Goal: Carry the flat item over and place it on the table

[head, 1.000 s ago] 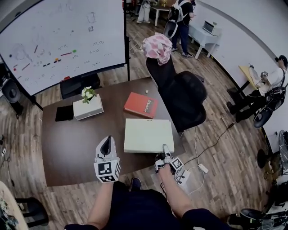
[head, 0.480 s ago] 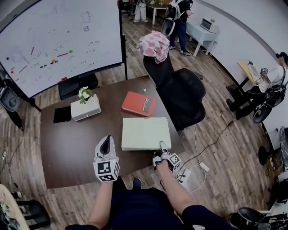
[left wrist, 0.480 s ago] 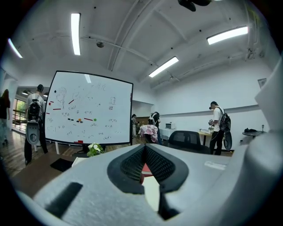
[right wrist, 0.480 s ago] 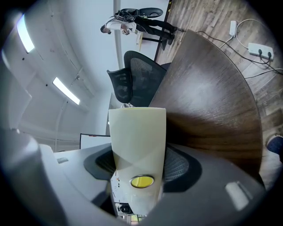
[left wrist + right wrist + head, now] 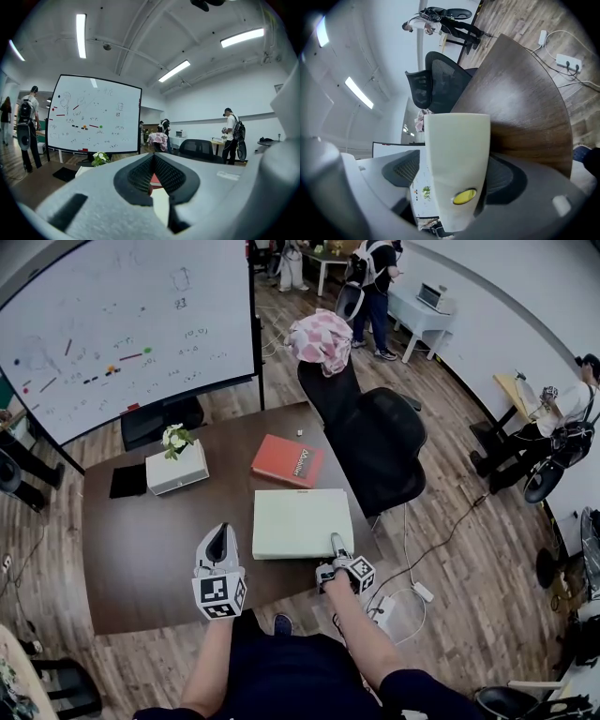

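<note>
The flat item, a pale cream-green slab, lies flat on the dark brown table. My right gripper is at its near right corner. In the right gripper view the slab's edge, with a yellow oval mark, stands between the jaws, which are opening. A gap shows beside the left pad. My left gripper hovers over the table's front, left of the slab, shut and empty. Its pads meet in the left gripper view.
A red book lies behind the slab. A white box with a small plant and a black flat thing sit at the back left. A black office chair stands at the table's right. A whiteboard is behind, and people are at the far desks.
The slab and my right gripper have shifted slightly left in the head view. The left gripper has hardly moved.
</note>
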Demonstrator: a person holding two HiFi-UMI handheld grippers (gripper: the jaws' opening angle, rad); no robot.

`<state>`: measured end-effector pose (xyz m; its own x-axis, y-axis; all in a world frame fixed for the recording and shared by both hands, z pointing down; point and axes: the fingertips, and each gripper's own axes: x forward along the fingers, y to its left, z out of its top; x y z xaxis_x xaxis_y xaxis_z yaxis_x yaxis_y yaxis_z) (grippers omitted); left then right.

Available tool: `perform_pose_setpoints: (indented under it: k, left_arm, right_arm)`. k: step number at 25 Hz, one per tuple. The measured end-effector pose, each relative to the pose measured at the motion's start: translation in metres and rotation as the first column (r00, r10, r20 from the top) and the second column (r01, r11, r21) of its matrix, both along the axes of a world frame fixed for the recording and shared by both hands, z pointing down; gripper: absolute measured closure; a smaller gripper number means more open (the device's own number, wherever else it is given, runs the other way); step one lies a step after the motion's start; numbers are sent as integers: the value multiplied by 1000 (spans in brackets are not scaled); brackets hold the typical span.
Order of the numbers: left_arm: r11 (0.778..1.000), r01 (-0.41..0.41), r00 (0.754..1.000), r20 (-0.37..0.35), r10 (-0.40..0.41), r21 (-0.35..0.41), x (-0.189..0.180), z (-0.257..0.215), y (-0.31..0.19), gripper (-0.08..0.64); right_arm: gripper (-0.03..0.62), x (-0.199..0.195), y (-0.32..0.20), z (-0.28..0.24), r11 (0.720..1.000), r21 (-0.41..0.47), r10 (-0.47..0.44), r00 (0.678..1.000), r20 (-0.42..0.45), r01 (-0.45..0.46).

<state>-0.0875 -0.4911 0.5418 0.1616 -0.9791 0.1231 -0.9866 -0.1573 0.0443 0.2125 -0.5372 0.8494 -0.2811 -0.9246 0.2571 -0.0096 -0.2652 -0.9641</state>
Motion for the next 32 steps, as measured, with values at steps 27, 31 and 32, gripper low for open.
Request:
perform_pose_setpoints:
  k: [27,31,32]
  left_arm:
    - [1000,-3,1000,-28,2,-18,-1,11,-2,565]
    - [1000,-14,1000,-25,14,-14,1,9,-2,564]
    - [1000,-18,1000,-24,18,-13,2,8,-2,565]
  right_arm:
    - [-14,4,-3,-60,970,-234,41,992,-118,-68]
    - [-12,-3,-17,-110,995,-70,70,996,-46,-73]
    - [-14,-4,-22,-126,997,-5,80,996,-25,-80]
